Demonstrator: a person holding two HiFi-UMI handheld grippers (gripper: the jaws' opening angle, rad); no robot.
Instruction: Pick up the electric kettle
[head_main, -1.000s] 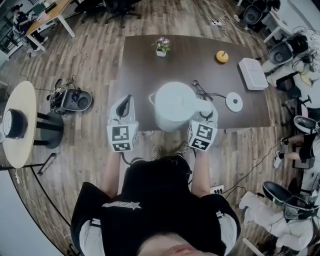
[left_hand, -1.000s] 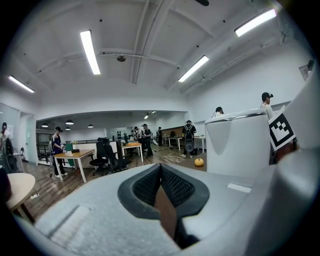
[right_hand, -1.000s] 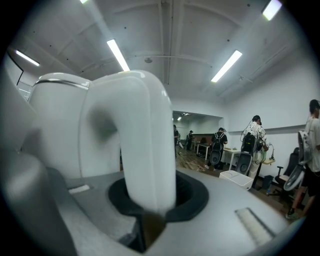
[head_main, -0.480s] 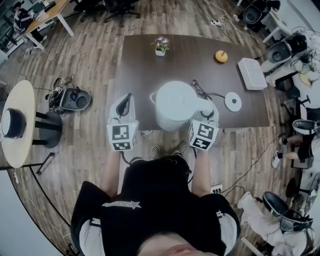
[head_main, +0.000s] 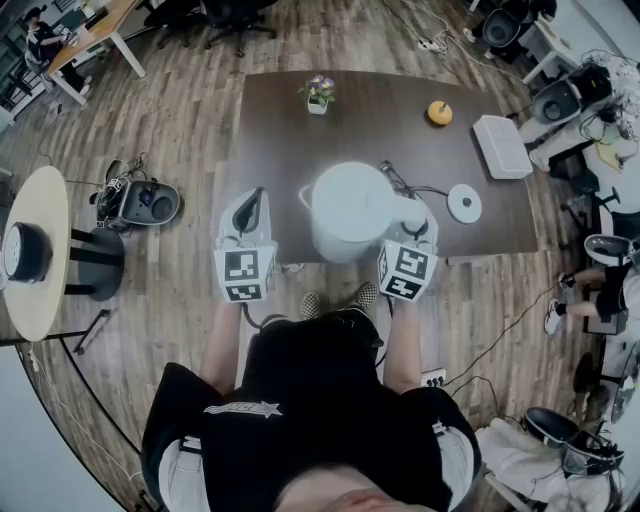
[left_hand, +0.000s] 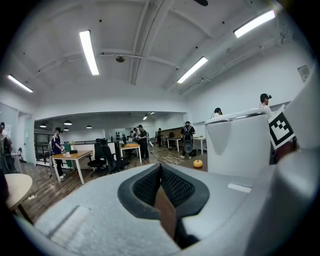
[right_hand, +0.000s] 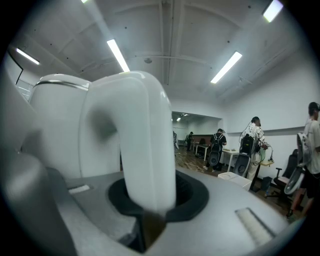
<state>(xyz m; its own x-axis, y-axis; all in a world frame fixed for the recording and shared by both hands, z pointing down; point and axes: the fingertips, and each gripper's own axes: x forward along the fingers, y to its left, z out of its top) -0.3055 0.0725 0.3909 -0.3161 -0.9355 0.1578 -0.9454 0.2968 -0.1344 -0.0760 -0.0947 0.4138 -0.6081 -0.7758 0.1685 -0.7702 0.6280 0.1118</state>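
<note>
The white electric kettle (head_main: 350, 212) hangs over the front edge of the dark brown table (head_main: 400, 130), apart from its round white base (head_main: 466, 204). My right gripper (head_main: 413, 226) is shut on the kettle's handle (right_hand: 145, 145), which fills the right gripper view and runs down between the pads of that gripper (right_hand: 150, 207). The kettle's body (right_hand: 60, 130) stands to the handle's left. My left gripper (head_main: 250, 203) is shut with nothing in it, level with the kettle and a little to its left. In the left gripper view the kettle's body (left_hand: 240, 145) shows to the right of that gripper (left_hand: 161, 172).
On the table stand a small flower pot (head_main: 320, 93), an orange fruit (head_main: 440, 112) and a white box (head_main: 503, 147); a cord runs to the base. A round side table (head_main: 40, 250) and a floor device (head_main: 145, 200) are at the left. People and desks stand around.
</note>
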